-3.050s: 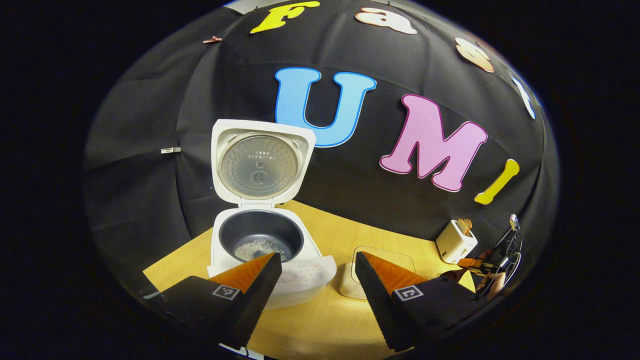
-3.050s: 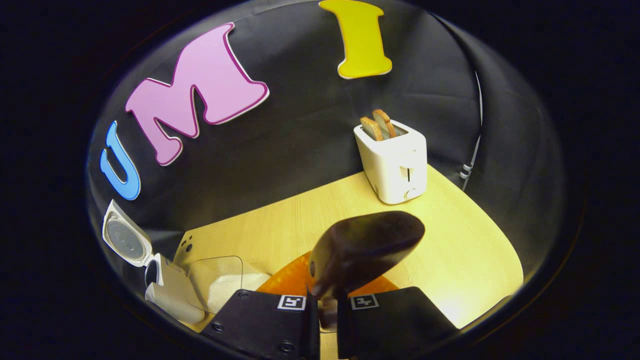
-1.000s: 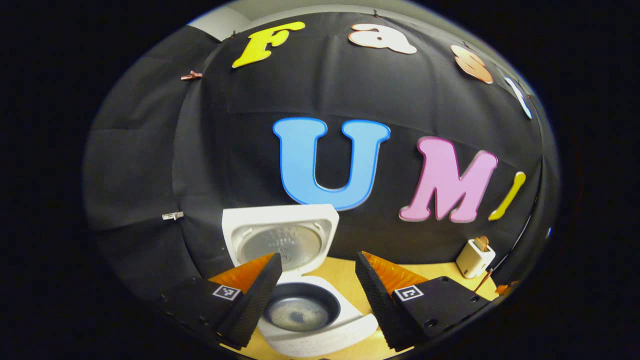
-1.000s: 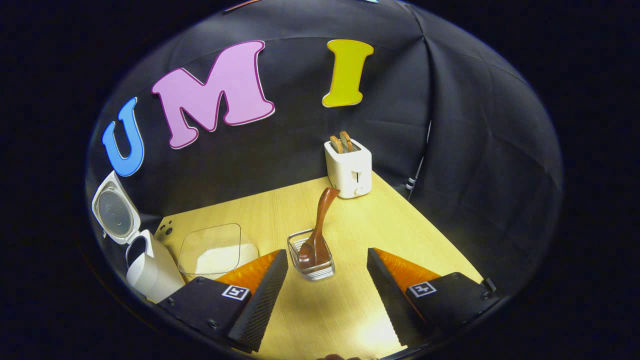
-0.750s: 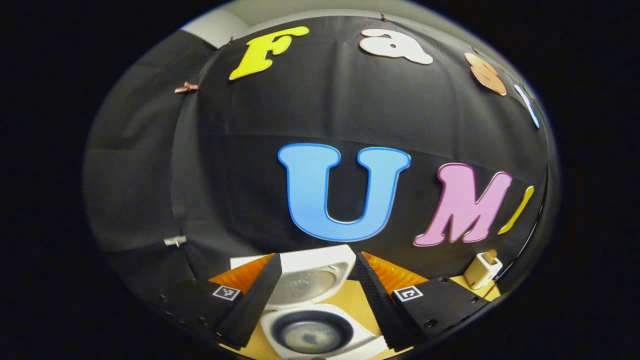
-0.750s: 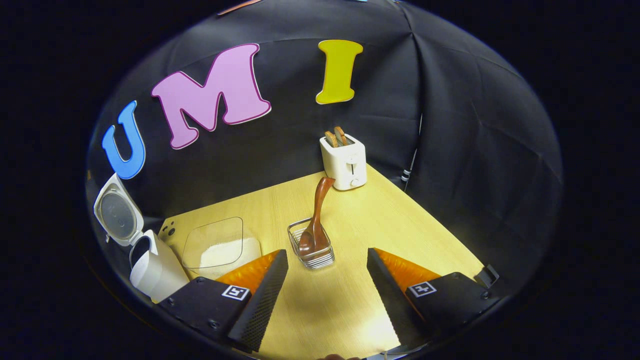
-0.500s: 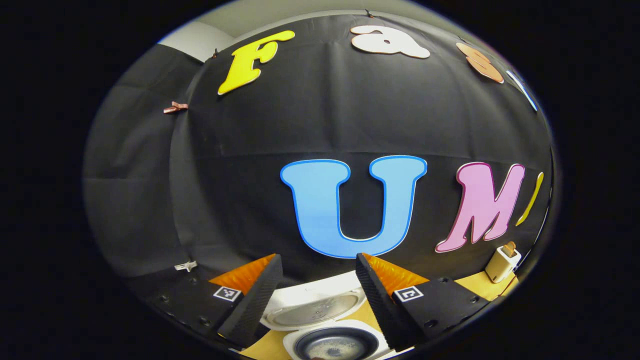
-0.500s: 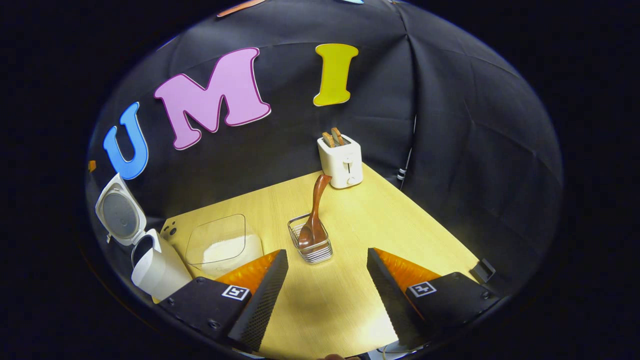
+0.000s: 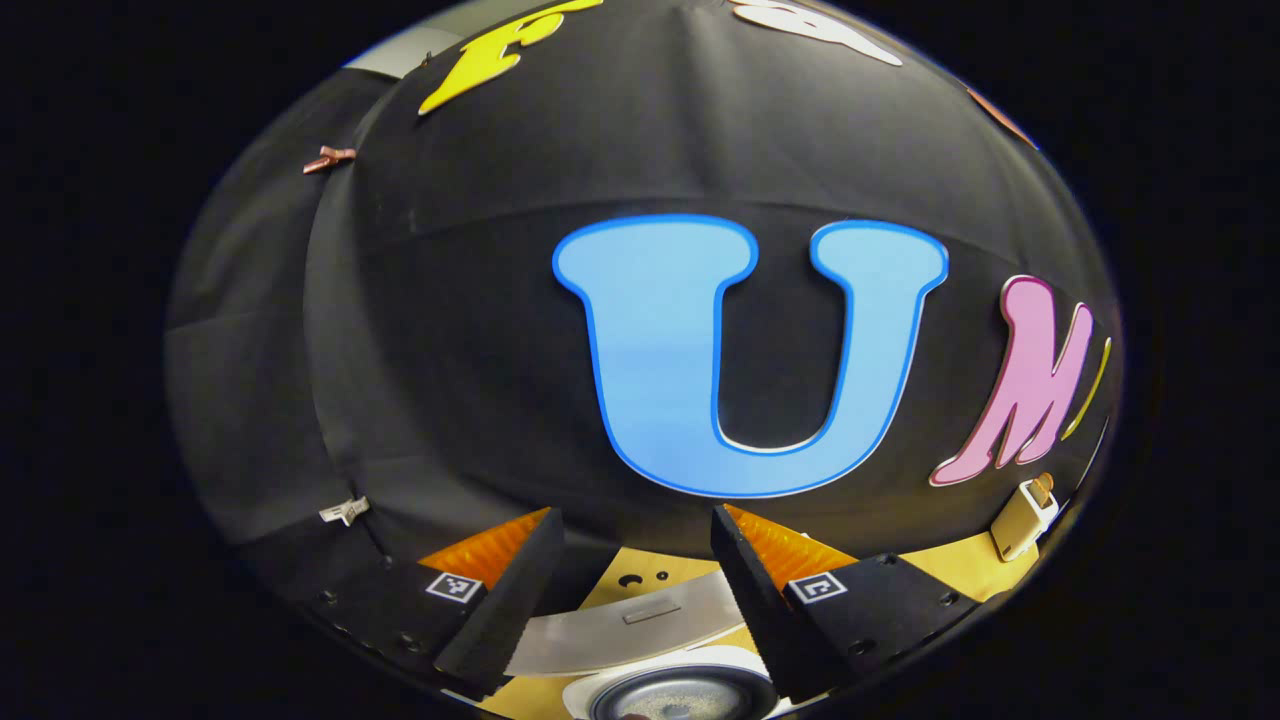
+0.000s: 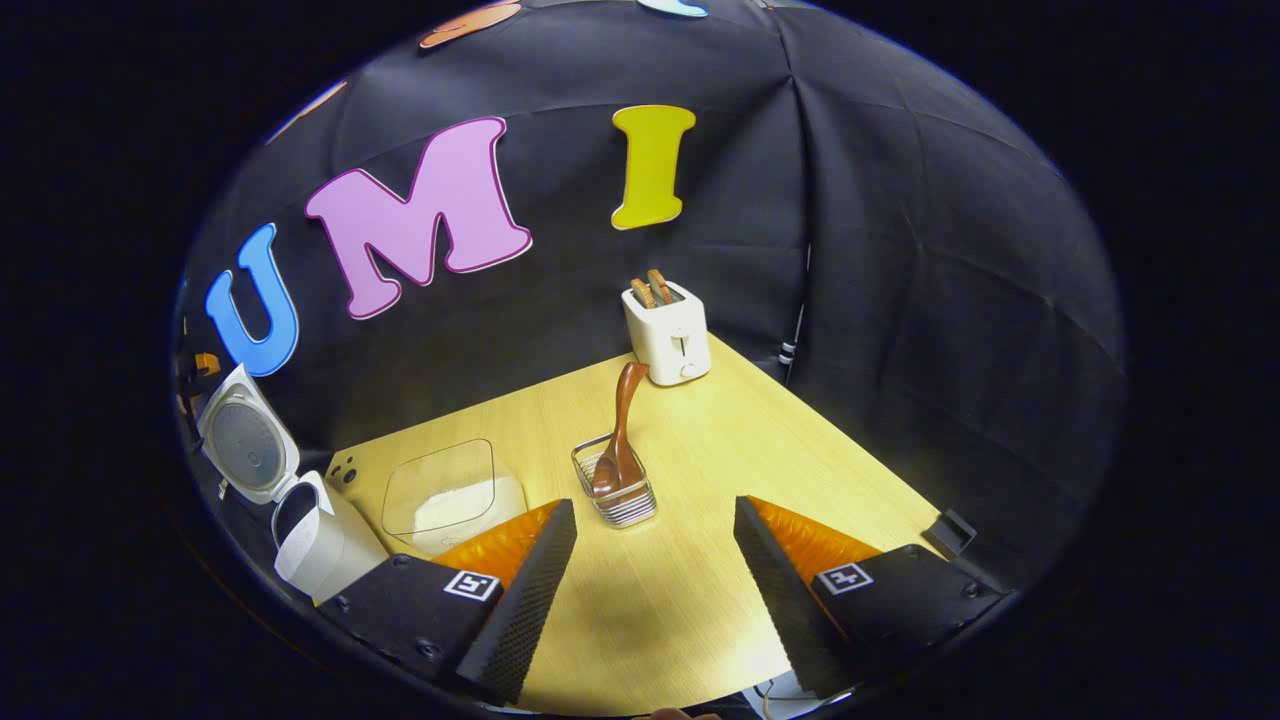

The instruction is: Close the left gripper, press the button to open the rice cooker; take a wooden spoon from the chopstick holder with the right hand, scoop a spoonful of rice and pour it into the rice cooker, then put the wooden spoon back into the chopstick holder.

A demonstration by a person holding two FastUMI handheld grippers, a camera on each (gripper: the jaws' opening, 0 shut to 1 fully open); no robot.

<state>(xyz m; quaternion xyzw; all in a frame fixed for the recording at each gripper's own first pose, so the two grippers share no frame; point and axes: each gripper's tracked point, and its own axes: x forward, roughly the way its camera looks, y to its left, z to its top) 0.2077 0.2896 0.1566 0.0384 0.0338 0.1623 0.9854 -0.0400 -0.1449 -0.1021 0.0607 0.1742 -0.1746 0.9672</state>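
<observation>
With the wooden spoon standing in the chopstick holder mid-table, both the right gripper and left gripper are hovering, fingers spread, best kept clear of the rice cooker.

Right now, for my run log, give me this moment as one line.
spoon: standing in holder | cooker: lid open | right gripper: open, empty | left gripper: open, empty

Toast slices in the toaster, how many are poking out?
2. Both toast slices stand side by side in the slots of the white toaster at the table's far edge. Any more would be hidden inside.
</observation>
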